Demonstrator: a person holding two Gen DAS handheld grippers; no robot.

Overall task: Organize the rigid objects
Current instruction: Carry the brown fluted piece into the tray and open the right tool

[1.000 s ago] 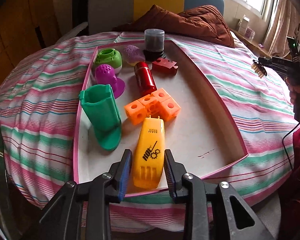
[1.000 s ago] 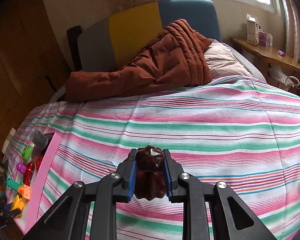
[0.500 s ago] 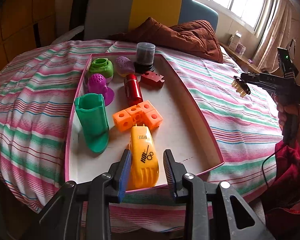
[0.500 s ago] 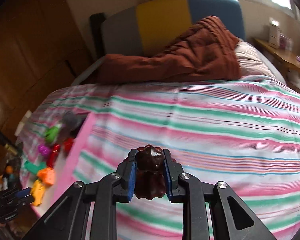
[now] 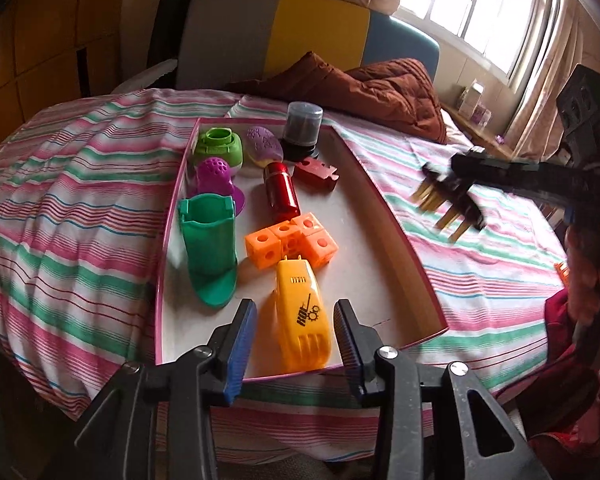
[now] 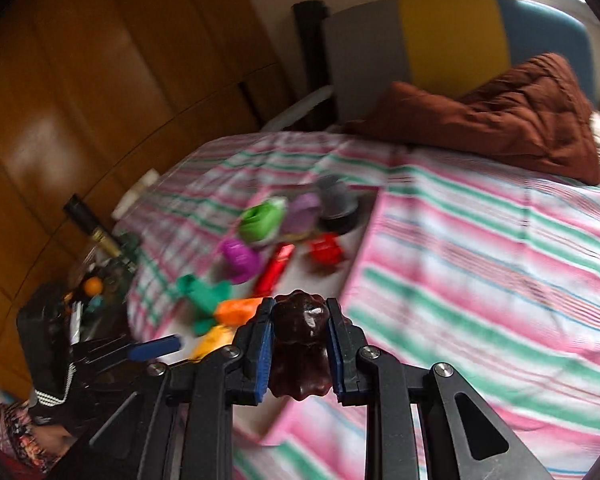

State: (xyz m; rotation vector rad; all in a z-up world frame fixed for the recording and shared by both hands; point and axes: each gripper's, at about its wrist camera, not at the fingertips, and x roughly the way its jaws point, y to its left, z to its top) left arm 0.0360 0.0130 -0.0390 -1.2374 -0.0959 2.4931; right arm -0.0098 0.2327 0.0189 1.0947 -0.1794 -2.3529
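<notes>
Left fingers (image 5: 244, 344) opening off yellow toy (image 5: 300, 316); right gripper (image 6: 299, 344) gripping brown piece (image 6: 300, 344)

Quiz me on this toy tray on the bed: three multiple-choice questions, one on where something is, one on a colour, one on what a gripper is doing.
1. Where does the yellow toy lie?
A. at the tray's near edge
B. on the quilt
C. on the chair

2. What colour are the joined cubes?
A. blue
B. orange
C. white

3. What is the right gripper doing?
A. hanging empty
B. clamping a dark brown piece
C. holding the red bottle

Answers: A, it rests inside the tray by the near rim; B, all are orange; C is wrong, B: both pads press on it.
</notes>
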